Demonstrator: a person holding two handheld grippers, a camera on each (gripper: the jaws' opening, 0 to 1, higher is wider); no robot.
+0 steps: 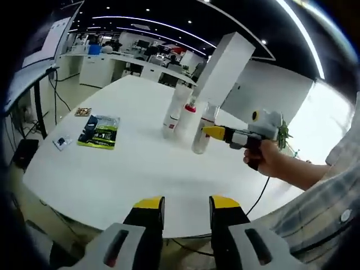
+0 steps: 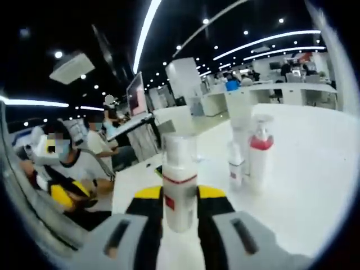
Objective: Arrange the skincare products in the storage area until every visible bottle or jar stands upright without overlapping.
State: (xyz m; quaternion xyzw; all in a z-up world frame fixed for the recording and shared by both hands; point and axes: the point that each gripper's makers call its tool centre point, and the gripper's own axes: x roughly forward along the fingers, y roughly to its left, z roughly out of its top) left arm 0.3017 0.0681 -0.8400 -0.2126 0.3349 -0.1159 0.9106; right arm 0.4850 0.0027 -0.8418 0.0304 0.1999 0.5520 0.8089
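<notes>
On the white table [image 1: 129, 169] stand three bottles in a tight group. These are a white bottle [image 1: 171, 118], a white pump bottle with a red collar [image 1: 186, 121] and a clear-capped bottle with a red band [image 1: 202, 134]. My right gripper [image 1: 213, 132], held by a hand [image 1: 265, 159], is shut on the banded bottle, which stands upright. In the right gripper view that bottle [image 2: 179, 188] sits between the yellow-tipped jaws of the right gripper [image 2: 180, 194]. Beyond it stand the red-collared bottle [image 2: 260, 157], a small bottle [image 2: 236, 164] and a tall white one [image 2: 241, 115]. My left gripper [image 1: 187, 205] hangs open at the table's near edge, holding nothing.
A green packet [image 1: 99, 131] lies on the table's left part, with a small clear sachet [image 1: 62, 142] and a small brown item [image 1: 82, 111] near it. A tall white pillar [image 1: 225, 67] rises behind the bottles. A seated person [image 2: 73, 163] is at the table's side.
</notes>
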